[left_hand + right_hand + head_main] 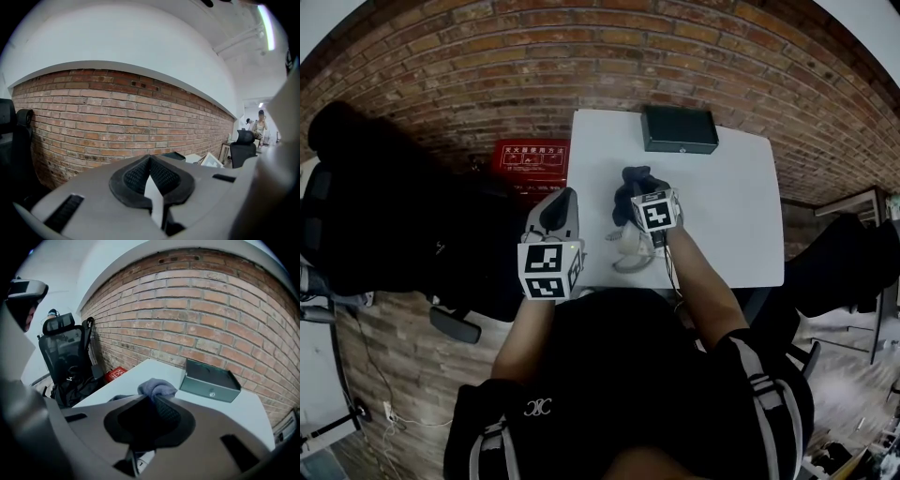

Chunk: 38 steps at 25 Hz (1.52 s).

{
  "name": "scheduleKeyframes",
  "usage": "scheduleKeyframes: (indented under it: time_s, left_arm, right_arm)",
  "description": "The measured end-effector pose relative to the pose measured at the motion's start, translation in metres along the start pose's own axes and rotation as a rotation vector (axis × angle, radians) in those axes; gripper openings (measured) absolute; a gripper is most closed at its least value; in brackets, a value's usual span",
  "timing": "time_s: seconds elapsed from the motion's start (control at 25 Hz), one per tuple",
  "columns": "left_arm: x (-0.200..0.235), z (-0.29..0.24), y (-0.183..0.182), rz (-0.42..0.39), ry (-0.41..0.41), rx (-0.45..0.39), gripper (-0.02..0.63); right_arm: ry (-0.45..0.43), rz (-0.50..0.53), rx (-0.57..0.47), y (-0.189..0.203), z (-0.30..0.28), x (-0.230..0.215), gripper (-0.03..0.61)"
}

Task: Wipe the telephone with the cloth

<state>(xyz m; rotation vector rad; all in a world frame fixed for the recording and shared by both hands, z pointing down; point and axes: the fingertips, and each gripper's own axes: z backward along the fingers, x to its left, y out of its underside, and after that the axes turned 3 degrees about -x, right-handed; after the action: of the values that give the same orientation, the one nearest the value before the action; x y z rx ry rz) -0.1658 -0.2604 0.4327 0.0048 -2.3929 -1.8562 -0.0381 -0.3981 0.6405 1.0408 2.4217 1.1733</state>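
A person is holding a tool in each hand over a white worktop (722, 216) that is standing against a brick wall. The right tool (641, 206) is gripping a bunched dark blue-grey cloth (633, 183), its jaws clamped on the fabric, with a wad poking out past the tips. It is hovering over a pale telephone (628, 246), which is lying close to the near edge, toward the near left corner, with a cord looping at its side. Most of the telephone is hiding under the tool and cloth. The left tool (562, 201) is hanging just beyond the left edge, jaws together and gripping nothing. A dark metal box (680, 128) is sitting at the far edge, well apart.

Risks, as judgement: nothing is bracing the telephone, so a firm wipe is likely to be pushing it toward the near edge, perhaps off it. The cord may be catching on the tool and dragging the set along. The cloth is wadded thick, so hard jaw tips could be scraping the casing or pressing keys.
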Motion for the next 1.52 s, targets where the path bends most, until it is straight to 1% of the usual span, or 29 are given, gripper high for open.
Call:
scheduleKeyframes:
  time_s: [0.16, 0.36, 0.6, 0.72, 1.04, 1.16, 1.36, 1.52]
  left_arm:
    - [0.002, 0.007, 0.003, -0.001, 0.024, 0.002, -0.008]
    - [0.003, 0.016, 0.01, 0.003, 0.059, 0.008, -0.008]
    - [-0.006, 0.019, 0.018, 0.004, 0.108, 0.012, -0.008]
    - [-0.014, 0.02, 0.021, 0.004, 0.134, 0.018, -0.008]
    - [-0.027, 0.023, 0.035, 0.003, 0.181, 0.037, -0.008]
    - [-0.034, 0.022, 0.035, 0.002, 0.196, 0.034, -0.008]
    - [-0.04, 0.02, 0.033, -0.009, 0.216, 0.029, -0.008]
    - [-0.046, 0.017, 0.034, -0.011, 0.23, 0.029, -0.008]
  right_arm:
    - [0.022, -0.044, -0.011, 0.004, 0.007, 0.003, 0.026]
    - [0.031, -0.025, -0.027, 0.01, 0.02, 0.02, 0.026]
    - [0.037, -0.036, -0.034, 0.025, 0.038, 0.041, 0.026]
    - [0.029, -0.036, -0.052, 0.032, 0.044, 0.052, 0.026]
    - [0.01, -0.069, -0.045, 0.06, 0.06, 0.076, 0.026]
    - [-0.01, -0.086, -0.029, 0.071, 0.065, 0.086, 0.026]
    - [-0.019, -0.098, -0.019, 0.081, 0.072, 0.102, 0.026]
    - [-0.037, -0.101, -0.019, 0.093, 0.076, 0.103, 0.026]
